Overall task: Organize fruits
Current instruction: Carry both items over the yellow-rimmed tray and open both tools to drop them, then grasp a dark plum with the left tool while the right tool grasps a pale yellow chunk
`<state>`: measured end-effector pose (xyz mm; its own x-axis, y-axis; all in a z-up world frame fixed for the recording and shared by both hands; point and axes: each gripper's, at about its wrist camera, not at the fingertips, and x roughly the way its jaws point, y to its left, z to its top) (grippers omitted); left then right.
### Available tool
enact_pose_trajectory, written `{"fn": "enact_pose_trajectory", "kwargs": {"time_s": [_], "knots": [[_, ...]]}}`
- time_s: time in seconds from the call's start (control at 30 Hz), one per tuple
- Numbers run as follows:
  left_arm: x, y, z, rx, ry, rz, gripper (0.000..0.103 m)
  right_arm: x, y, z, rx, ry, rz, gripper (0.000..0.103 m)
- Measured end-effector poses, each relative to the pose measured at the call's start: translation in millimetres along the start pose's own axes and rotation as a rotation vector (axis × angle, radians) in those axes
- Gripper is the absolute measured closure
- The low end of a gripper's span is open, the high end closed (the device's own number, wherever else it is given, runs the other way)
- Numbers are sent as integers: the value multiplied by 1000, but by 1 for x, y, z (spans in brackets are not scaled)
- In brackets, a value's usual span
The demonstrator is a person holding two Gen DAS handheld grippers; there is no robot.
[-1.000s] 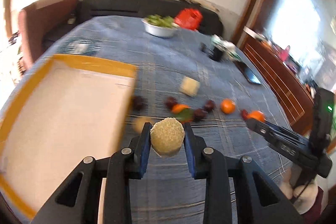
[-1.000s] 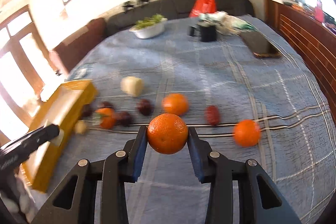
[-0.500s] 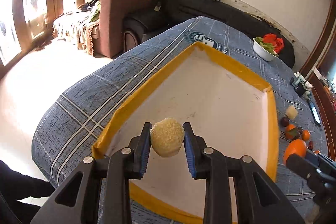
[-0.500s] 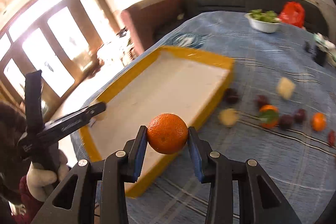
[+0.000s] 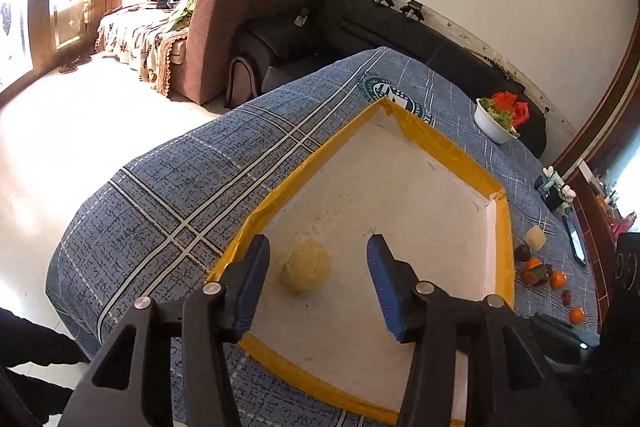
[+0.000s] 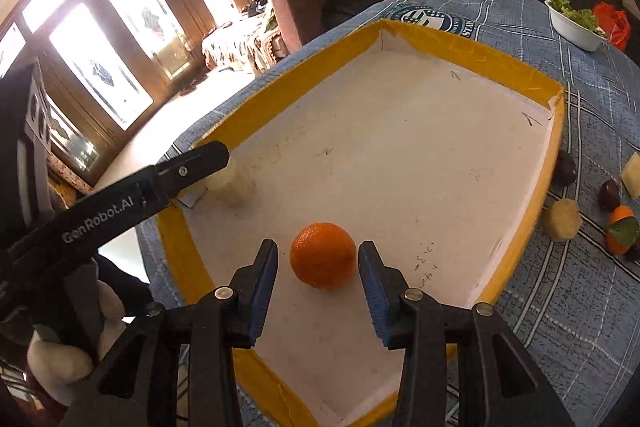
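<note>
A shallow white tray with a yellow rim (image 5: 436, 143) (image 6: 472, 47) lies on the blue plaid table. My left gripper (image 5: 318, 281) is open, and a pale yellow fruit (image 5: 306, 271) rests on the tray floor between its fingers. The same fruit (image 6: 232, 183) shows in the right wrist view beside the left gripper's finger (image 6: 200, 159). My right gripper (image 6: 318, 289) is open, and an orange (image 6: 323, 255) sits on the tray floor between its fingers.
Right of the tray lie several loose fruits: a pale round one (image 6: 562, 219), dark plums (image 6: 566, 169), small oranges (image 5: 558, 279) and a pale cube (image 5: 535, 238). A white bowl of greens (image 5: 494, 117) stands far back. Sofas stand beyond the table's edge.
Both grippers have opened over the tray. The pale fruit and the orange, held half a second ago, now rest on the tray floor.
</note>
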<state>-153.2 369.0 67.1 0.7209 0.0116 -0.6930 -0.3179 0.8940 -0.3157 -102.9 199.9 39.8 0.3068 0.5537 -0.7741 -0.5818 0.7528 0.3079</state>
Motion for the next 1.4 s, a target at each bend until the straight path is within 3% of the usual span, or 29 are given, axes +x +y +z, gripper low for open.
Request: {"fn": "enact_pose_trajectory", "kwargs": {"time_s": [0.1, 0.17, 0.23, 0.37, 0.5, 0.57, 0.7, 0.77, 0.87, 1.0, 1.3, 1.4], "knots": [[-12, 2, 2, -12, -36, -23, 49, -36, -22, 4, 82, -100, -14, 55], [-17, 7, 3, -16, -50, -39, 49, -53, -46, 3, 134, -147, -115, 55], [-18, 3, 2, -17, -54, -59, 49, -52, -66, 4, 168, -137, -192, 54], [-17, -1, 1, -6, -49, -72, 49, -33, -86, 2, 233, -92, -209, 53], [-21, 1, 0, -12, -57, -62, 48, -9, -78, 11, 235, -46, -179, 58], [-22, 0, -2, -15, -55, -61, 48, -4, -71, 16, 203, -51, -203, 58], [-20, -5, -4, -3, -46, -71, 48, -2, -70, 21, 199, -42, -159, 58], [-20, -7, -3, 2, -46, -75, 48, -15, -76, 22, 212, -84, -139, 58], [-22, -11, -3, 6, -53, -88, 46, -47, -93, 15, 210, -161, -234, 58], [-20, -20, -5, 15, -45, -110, 45, -60, -120, 2, 239, -156, -300, 58], [-28, -66, -13, 139, -43, -145, 44, -22, -133, 2, 239, -123, -296, 59], [-28, -86, -15, 194, -38, -159, 43, -17, -135, -1, 231, -125, -267, 69]]}}
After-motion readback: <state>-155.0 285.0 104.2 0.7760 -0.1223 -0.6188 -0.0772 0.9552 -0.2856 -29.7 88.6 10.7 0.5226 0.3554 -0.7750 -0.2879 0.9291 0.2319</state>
